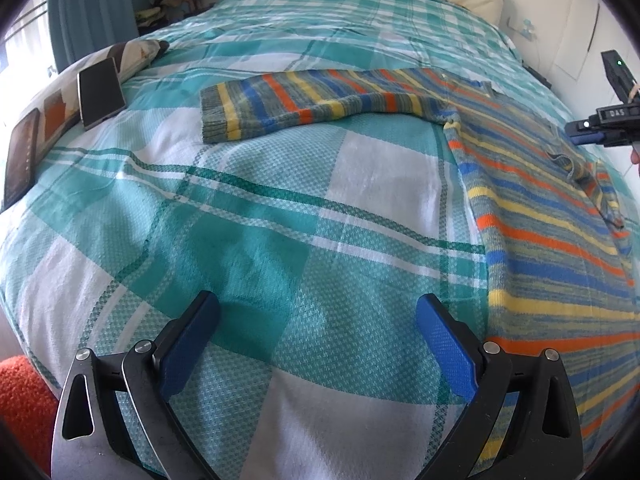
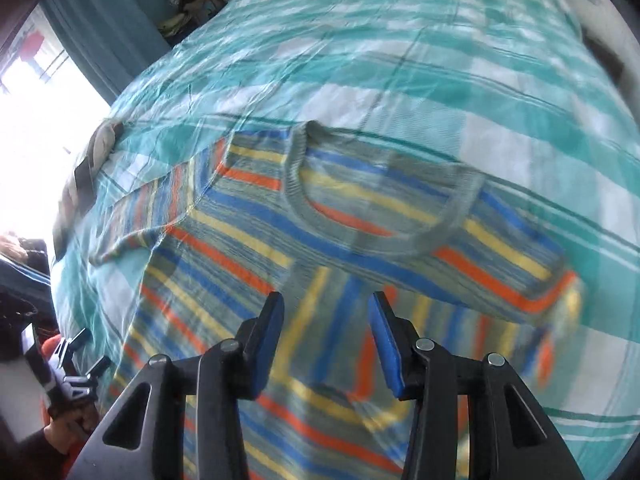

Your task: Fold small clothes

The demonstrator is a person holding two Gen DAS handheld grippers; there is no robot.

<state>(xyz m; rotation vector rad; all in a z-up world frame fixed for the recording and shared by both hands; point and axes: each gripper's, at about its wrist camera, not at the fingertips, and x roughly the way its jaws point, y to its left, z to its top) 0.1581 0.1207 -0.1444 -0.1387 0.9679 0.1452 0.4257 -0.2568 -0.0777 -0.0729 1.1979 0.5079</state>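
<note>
Knitwear: a striped knitted sweater (image 1: 532, 216) in grey-green, blue, orange and yellow lay flat on the teal-and-white checked bedspread (image 1: 248, 208), front up, with its ribbed round neckline (image 2: 372, 204) toward the far side of the bed.

Sleeves: one sleeve (image 1: 304, 106) stretched straight out sideways from the body, cuff lying well away from the trunk; the other seemed already folded across the chest, its stripes running crosswise under the right tool, though blur made that hard to be sure of.

Left gripper (image 1: 318, 340): blue-padded fingers spread wide and holding nothing, hovering over bare bedspread with the sweater's side edge just beside its right finger.

Right gripper (image 2: 326, 340): fingers apart with a narrower gap, nothing between them, poised above the sweater's chest below the neckline.

Key relation: the outstretched sleeve lay ahead of the left gripper, its long axis running across the tool's line of sight — so the left hand looked the nearer one to take the cuff and carry it over the body.

Stage: early, I judged — body still full length.

Also on the bed: a patterned cushion (image 1: 60, 92) at the left edge with two flat dark devices, probably phones (image 1: 101, 92), resting on it, well apart from the sweater.
</note>
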